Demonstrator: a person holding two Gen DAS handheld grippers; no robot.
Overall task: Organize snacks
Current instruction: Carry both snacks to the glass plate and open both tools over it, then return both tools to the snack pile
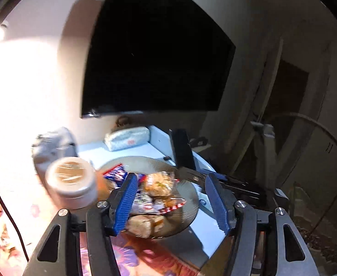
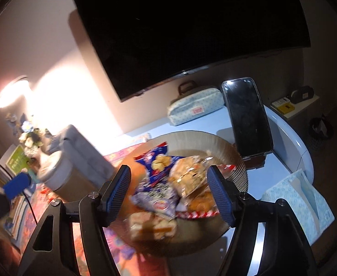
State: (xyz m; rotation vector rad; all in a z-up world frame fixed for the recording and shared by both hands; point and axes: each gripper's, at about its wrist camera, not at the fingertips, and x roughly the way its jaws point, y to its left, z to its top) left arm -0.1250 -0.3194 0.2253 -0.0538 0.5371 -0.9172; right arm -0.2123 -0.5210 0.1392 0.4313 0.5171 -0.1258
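A brown ribbed glass plate (image 1: 189,197) (image 2: 232,154) holds several snack packets: a blue biscuit packet (image 1: 115,173) (image 2: 157,163), a clear pack of pastries (image 1: 159,184) (image 2: 189,177) and a wrapped bun at the front (image 1: 143,224) (image 2: 152,226). My left gripper (image 1: 171,203) is open and empty, with its fingers over the plate. My right gripper (image 2: 170,195) is open and empty, also above the plate. A white jar with a tan lid (image 1: 70,181) stands left of the plate.
A dark TV (image 1: 154,53) (image 2: 186,23) hangs over the light blue table (image 1: 136,151) (image 2: 290,142). A pale pouch (image 1: 128,138) (image 2: 196,105) lies at the back. A phone on a stand (image 2: 246,117) is right of the plate, blue tissues (image 2: 297,197) further right.
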